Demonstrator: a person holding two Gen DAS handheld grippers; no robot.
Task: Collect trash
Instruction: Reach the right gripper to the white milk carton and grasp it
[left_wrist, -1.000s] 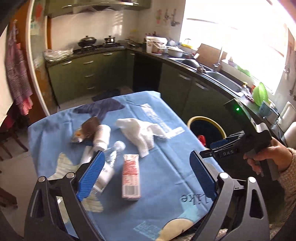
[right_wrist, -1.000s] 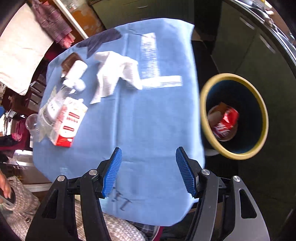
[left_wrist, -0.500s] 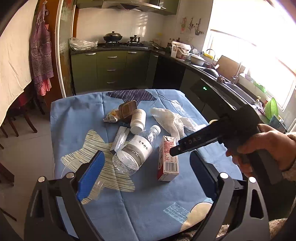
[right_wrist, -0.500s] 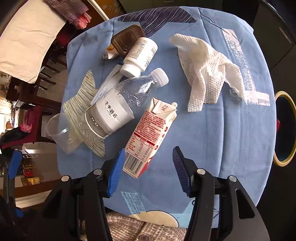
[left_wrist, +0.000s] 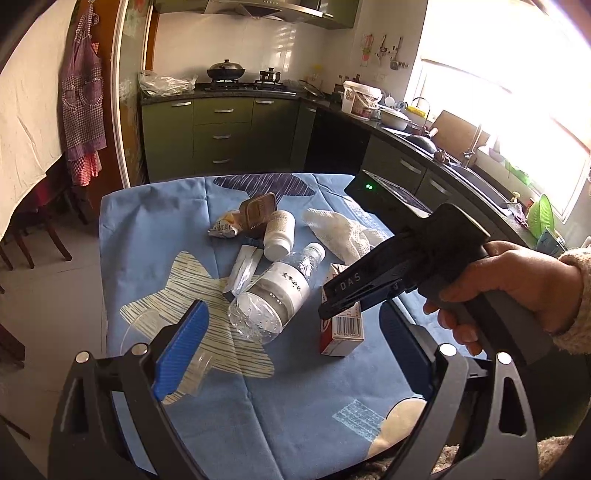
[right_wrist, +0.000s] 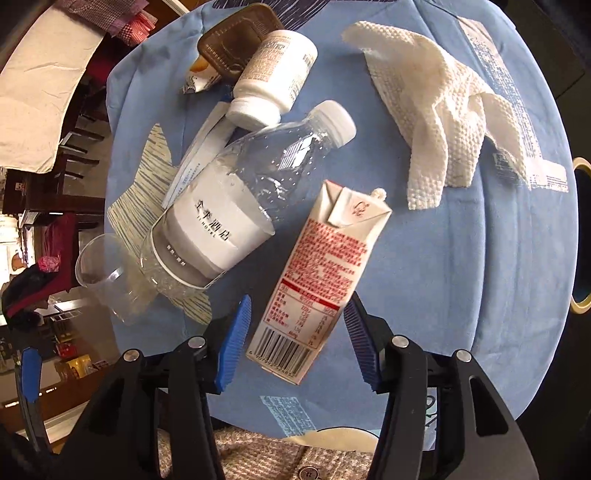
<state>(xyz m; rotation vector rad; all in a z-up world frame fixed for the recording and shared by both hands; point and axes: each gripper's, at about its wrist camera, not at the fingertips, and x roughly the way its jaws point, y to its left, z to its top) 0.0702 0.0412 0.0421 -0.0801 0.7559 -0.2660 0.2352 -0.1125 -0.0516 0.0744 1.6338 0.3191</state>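
Two grippers (left_wrist: 291, 354) (right_wrist: 295, 332) both apart, right straddling carton (right_wrist: 317, 280), bin (right_wrist: 581, 236) cut off.

Blue-clothed table (right_wrist: 461, 295) bears carton (right_wrist: 317, 284), bottle (right_wrist: 236, 195), tissue (right_wrist: 443, 110)

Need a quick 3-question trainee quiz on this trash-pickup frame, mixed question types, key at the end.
1. True or false: the carton lies flat on the blue tablecloth with its barcode end between the fingers of the right gripper.
2. Which item touches the clear water bottle near its cap?
A. paper towel
B. white pill bottle
C. clear plastic cup
3. Fill in: the left gripper holds ____.

Key:
1. True; the pads flank the carton without pressing it.
2. B
3. Nothing; it is open above the table.
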